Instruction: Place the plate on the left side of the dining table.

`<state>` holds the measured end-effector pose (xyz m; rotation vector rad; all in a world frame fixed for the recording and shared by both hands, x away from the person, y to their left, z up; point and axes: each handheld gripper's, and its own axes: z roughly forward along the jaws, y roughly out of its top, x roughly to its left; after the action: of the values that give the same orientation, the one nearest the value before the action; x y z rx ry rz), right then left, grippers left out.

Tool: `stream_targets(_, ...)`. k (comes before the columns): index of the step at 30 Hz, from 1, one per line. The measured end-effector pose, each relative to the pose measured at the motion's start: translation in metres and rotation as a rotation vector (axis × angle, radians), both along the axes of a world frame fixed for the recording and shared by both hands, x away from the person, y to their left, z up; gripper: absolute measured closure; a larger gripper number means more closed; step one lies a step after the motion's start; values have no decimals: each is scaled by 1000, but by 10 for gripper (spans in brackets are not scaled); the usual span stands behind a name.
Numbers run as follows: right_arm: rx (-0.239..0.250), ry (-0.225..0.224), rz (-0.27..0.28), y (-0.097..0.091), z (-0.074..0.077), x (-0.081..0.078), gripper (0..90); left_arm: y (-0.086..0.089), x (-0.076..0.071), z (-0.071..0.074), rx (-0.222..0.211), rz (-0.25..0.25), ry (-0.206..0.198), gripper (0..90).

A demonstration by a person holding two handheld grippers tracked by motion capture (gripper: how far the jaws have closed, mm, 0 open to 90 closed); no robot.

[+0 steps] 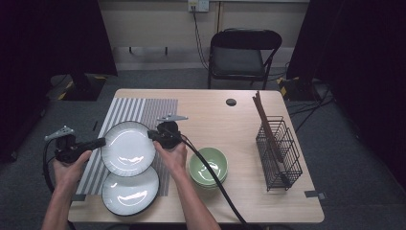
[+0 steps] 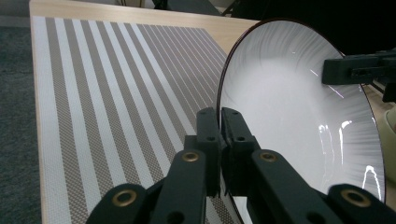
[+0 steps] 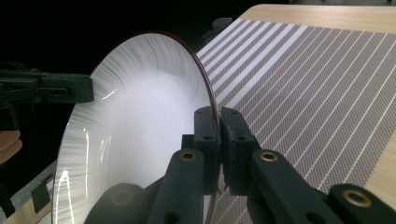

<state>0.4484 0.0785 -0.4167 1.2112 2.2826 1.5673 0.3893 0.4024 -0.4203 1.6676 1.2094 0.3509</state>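
left gripper (image 1: 101,142): jaws clamped on upper plate (image 1: 128,147) left rim
right gripper (image 1: 152,135): jaws clamped on its right rim
upper plate: held over striped mat (image 1: 139,111), desk's left half
lower plate (image 1: 130,191): desk's near-left edge

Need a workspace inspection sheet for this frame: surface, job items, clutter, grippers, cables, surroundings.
Surface: light wooden table with a striped placemat on its left half.
Job's things: white plate with a dark rim, held by opposite rim edges above the mat, overlapping a second white plate lying near the table's front edge.
Clutter: stacked green bowls; black wire rack holding chopsticks, at right.
Grippers: left gripper shut on the plate's left rim; right gripper shut on its right rim.
Cables: a black cable trails from the right gripper across the bowls; another loops from the left gripper.
Surroundings: black folding chair behind the table, dark curtains, wall outlet.
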Motion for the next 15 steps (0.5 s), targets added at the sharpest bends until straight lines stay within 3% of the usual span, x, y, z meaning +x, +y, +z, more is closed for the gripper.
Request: stream_targets(15, -9, -21, -2, 4, 21, 22, 862, 1, 26, 21, 38, -7, -15, 875)
